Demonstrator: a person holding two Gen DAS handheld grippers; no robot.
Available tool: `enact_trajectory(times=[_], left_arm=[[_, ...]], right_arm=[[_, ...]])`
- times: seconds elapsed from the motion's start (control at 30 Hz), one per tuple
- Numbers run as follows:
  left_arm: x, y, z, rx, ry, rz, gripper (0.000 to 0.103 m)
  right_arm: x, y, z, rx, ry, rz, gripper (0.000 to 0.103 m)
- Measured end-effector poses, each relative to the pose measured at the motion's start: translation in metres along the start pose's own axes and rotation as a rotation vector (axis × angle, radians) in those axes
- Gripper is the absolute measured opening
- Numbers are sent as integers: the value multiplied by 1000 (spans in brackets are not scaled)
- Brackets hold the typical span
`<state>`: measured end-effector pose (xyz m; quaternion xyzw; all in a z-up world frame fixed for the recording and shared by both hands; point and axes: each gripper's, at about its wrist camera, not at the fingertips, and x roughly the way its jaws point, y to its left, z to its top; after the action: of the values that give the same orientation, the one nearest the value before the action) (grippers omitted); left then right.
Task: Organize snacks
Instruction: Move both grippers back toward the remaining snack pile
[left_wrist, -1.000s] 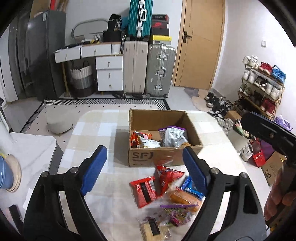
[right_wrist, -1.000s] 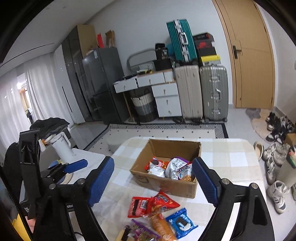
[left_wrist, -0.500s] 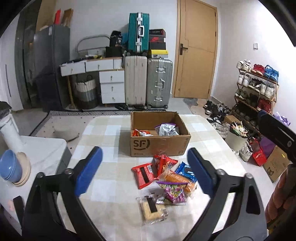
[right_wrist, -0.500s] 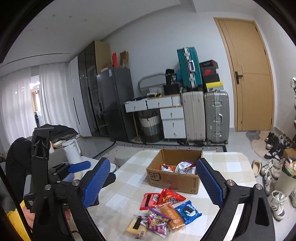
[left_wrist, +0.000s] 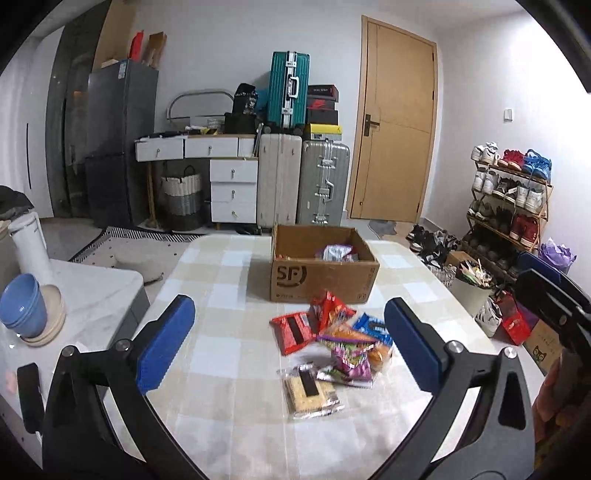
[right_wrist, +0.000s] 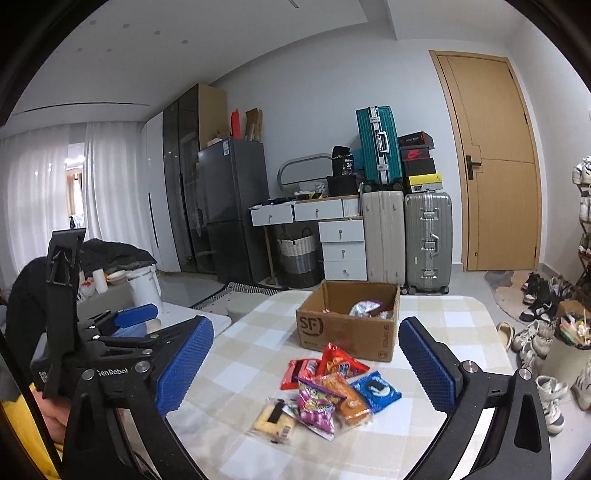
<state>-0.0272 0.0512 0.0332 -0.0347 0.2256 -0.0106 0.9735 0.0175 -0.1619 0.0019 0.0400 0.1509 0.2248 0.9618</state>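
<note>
An open cardboard box (left_wrist: 325, 269) (right_wrist: 349, 328) stands mid-table with a few snack packets inside. In front of it lies a pile of loose snacks (left_wrist: 332, 339) (right_wrist: 332, 391): red packets (left_wrist: 293, 330), a blue cookie pack (right_wrist: 376, 389), an orange pack, a purple candy bag (right_wrist: 316, 406) and a clear cracker pack (left_wrist: 310, 389). My left gripper (left_wrist: 290, 343) is open and empty, well back from the pile. My right gripper (right_wrist: 304, 363) is open and empty, also back from it. Each gripper shows at the edge of the other's view.
The checked table (left_wrist: 221, 354) drops off at the left to a white counter with blue bowls (left_wrist: 22, 306) and a white kettle (left_wrist: 29, 247). Suitcases (left_wrist: 303, 181), drawers and a door stand behind. A shoe rack (left_wrist: 509, 199) and bin are on the right.
Both grippers have pulled back and away from the table, so the box and snack pile look farther off. Both stay open and empty. Nothing on the table moved.
</note>
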Motion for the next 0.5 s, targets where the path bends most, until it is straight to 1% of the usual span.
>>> enact_trajectory(times=[0.2, 0.27, 0.4, 0.5], left_arm=[[33, 7, -24, -9, 95, -17, 103], [45, 6, -32, -9, 128, -27, 103], [68, 1, -43, 0, 168, -44, 103], [91, -5, -49, 11, 211, -70, 103]], right_arm=[[12, -7, -28, 43, 54, 37, 102], [18, -7, -35, 45, 74, 28, 102], [26, -12, -45, 54, 89, 20, 102], [34, -20, -53, 68, 115, 6, 102]])
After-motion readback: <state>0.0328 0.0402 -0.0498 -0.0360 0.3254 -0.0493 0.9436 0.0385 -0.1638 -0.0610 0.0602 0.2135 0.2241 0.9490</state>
